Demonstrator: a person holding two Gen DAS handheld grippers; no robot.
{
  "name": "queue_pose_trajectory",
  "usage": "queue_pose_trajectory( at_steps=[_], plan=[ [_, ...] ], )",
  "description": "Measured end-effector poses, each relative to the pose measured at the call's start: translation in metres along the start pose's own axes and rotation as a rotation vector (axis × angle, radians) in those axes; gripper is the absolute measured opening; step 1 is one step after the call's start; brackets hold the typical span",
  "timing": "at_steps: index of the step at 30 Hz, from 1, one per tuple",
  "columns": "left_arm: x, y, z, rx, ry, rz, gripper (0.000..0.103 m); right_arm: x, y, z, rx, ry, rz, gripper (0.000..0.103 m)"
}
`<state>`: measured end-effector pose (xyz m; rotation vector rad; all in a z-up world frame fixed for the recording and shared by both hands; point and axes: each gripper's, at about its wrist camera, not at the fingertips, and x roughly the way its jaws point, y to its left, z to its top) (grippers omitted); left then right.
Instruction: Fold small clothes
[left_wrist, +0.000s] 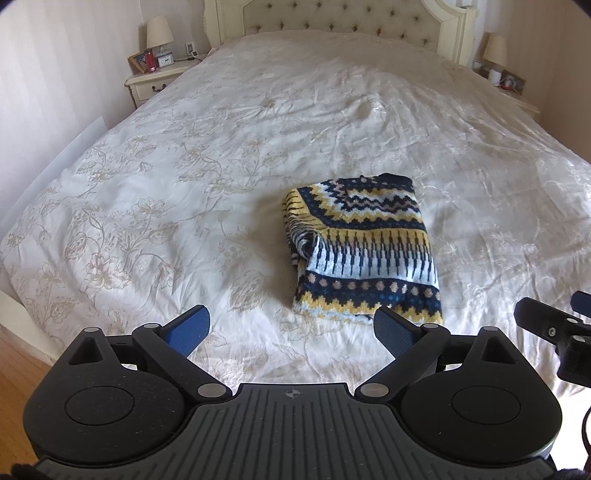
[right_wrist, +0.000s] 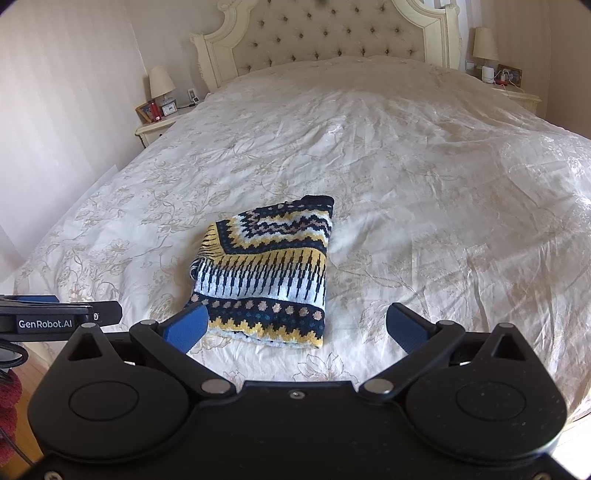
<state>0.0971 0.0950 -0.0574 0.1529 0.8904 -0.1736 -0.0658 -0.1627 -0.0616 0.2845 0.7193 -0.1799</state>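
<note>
Both tools are spread wide and hold nothing: the left tool and the right tool hang above the near edge of the bed. Just ahead of them lies the patterned knit garment, already a compact rectangle, though its left side bulges loosely. The folding looks nearly or wholly done; perhaps only tidying remains. Beyond spreads a cream floral bedspread, then a nightstand with a lamp and a tufted headboard.
</note>
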Motion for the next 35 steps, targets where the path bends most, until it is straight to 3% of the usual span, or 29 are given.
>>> queue_pose_trajectory(
  at_steps=[35],
  plan=[
    [0.012, -0.001, -0.001, 0.019, 0.027, -0.018, 0.095, 0.012, 0.005, 0.000, 0.029, 0.020, 0.021, 0.102]
  ],
)
